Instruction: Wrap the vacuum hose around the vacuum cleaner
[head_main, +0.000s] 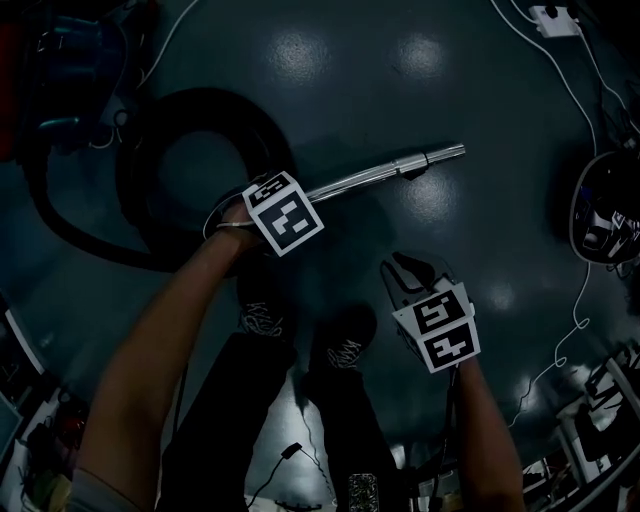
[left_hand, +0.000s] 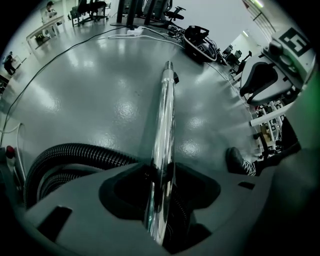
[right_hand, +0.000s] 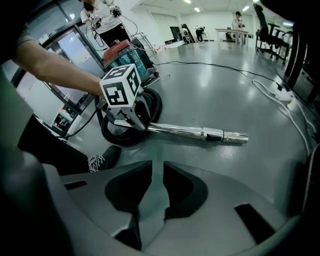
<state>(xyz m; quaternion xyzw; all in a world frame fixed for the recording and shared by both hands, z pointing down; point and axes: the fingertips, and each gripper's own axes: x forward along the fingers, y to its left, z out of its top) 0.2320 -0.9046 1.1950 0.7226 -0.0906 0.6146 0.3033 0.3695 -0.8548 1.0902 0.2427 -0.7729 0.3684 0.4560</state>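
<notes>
The chrome wand (head_main: 400, 167) lies low over the grey floor, pointing right. Its near end runs into the black ribbed hose (head_main: 255, 125), which loops in a ring toward the vacuum cleaner (right_hand: 125, 55) at the far left. My left gripper (head_main: 262, 215) points down at the wand's hose end. In the left gripper view the wand (left_hand: 167, 100) runs between its jaws, which sit close on either side without clearly pressing it; the hose (left_hand: 75, 152) curls at the left. My right gripper (head_main: 405, 275) hovers apart from the wand (right_hand: 195, 132), its jaws a narrow gap apart with nothing between them.
The person's shoes (head_main: 345, 345) stand just below the wand. A white cable and power strip (head_main: 555, 18) run along the right side. A second machine (head_main: 600, 215) sits at the right edge. Desks and office chairs (left_hand: 95, 7) stand further off.
</notes>
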